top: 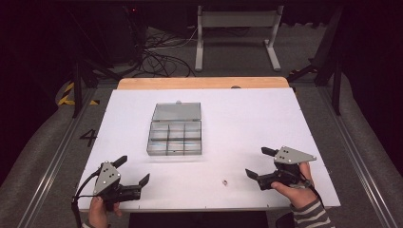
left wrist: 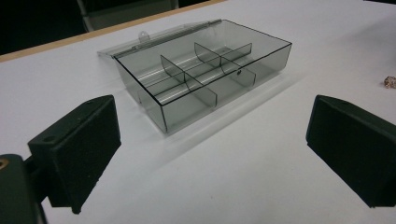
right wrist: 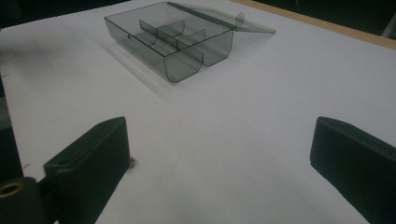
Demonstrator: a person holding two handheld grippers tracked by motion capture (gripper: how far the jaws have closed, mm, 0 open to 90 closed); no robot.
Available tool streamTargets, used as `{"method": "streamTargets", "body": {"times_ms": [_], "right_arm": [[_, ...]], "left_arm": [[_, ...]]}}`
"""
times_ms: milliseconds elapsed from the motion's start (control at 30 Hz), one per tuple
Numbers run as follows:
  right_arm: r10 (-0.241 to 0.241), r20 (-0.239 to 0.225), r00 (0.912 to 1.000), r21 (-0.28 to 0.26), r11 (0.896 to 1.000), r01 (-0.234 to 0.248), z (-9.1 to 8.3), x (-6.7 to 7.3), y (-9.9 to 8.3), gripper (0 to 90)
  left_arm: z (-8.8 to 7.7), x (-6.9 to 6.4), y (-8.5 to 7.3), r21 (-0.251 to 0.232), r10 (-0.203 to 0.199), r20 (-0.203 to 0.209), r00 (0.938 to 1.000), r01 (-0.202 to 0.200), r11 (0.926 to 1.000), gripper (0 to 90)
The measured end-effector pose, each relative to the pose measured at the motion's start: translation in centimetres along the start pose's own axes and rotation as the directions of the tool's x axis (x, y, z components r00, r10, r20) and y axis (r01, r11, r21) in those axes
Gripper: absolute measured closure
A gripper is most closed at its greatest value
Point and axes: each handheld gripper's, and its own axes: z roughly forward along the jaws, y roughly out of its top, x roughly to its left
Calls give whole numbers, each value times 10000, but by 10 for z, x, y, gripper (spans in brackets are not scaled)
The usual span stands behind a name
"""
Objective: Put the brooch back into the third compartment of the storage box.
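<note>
- Both grippers sit low at the near edge of the white table, spread wide, nothing in either. Left gripper jaws apart; right gripper the same.
- Small bead lies on the table between the two, nearer the right gripper, well short of the box.
- Box is clear smoky plastic with divided compartments, lid folded flat behind it. All compartments look empty.
- Likely step: right gripper picks up the bead and drops it in a compartment.
- To do it well: bring the pads down either side of the bead, almost touching the table, and close slowly. It's tiny and will probably skid or roll if nudged from one side.
- Carry it level and release low inside a cell, so it doesn't bounce over a divider.
- Hard to make out: the bead's shape and material. In the right gripper view it's just a glint half hidden behind one jaw; in the left gripper view a speck at the frame edge.
- The divider layout is hard to read through the tinted walls.
</note>
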Motion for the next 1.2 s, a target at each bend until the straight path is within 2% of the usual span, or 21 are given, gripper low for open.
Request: {"method": "streamTargets", "body": {"times_ms": [100, 267, 667, 1200], "right_arm": [[-24, -2, 10000, 47, 10000, 24, 2, 2, 5, 75], [-390, -389, 9985, 320, 9987, 402, 8, 8, 13, 116], [-727, -977, 9926, 410, 9962, 770, 26, 18, 25, 136], [-1155, -1421, 9831, 605, 9903, 1251, 48, 31, 41, 140]], "left_arm": [[0, -1, 0, -3, -6, 17, 10000, 6, 10000, 35], [0, 0, 0, -12, -4, 11, 10000, 4, 10000, 35], [0, 0, 0, 27, 103, 41, 9999, -103, 9999, 35], [1, 0, 0, 61, 143, 32, 9999, -143, 9999, 35]]}}
